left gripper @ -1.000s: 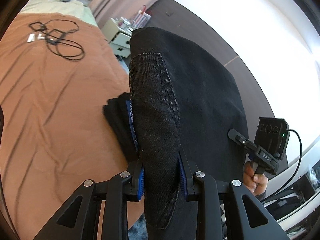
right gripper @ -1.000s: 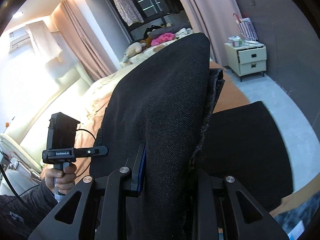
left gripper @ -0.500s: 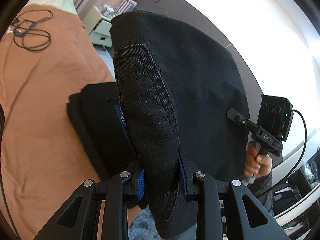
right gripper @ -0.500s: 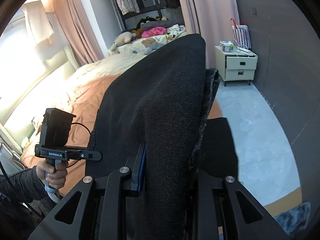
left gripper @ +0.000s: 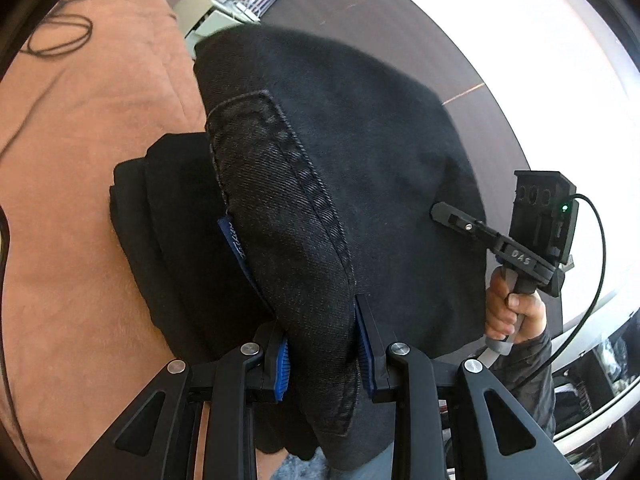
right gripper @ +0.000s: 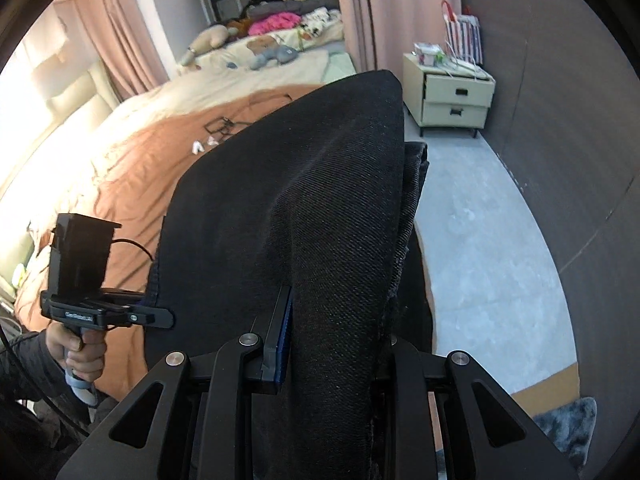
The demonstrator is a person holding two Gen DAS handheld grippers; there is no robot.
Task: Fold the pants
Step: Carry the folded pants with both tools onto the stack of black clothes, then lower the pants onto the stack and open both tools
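As the bed [left gripper: 72, 152] with its brown cover has come to fill more of the left wrist view than a second ago, and the folded dark bulk lying on it has grown larger and closer, the pants [left gripper: 320, 184] seem to be on their way down toward that surface. They are black denim, held up off the bed as a broad sheet stretched between the two tools, with the lower part already resting in a heap on the cover at the left. My reading is that a fold is being carried over: the raised half is being brought across the part that lies flat, and the step is past its middle but not yet laid.

In the right wrist view the floor [right gripper: 488, 240] and the nightstand [right gripper: 452, 96] now show wider than before, which suggests the right tool has tipped downward too.

The left gripper [left gripper: 322, 356] is pinching a thick seamed edge of the cloth, its blue pads pressed on either side. The right gripper [right gripper: 332, 344] likewise clamps a fold of the fabric, though its right pad is hidden behind the cloth. Both grips look unchanged across the frames.

The loop of black cable [left gripper: 60, 36] on the cover has slid toward the upper left corner of the left view.
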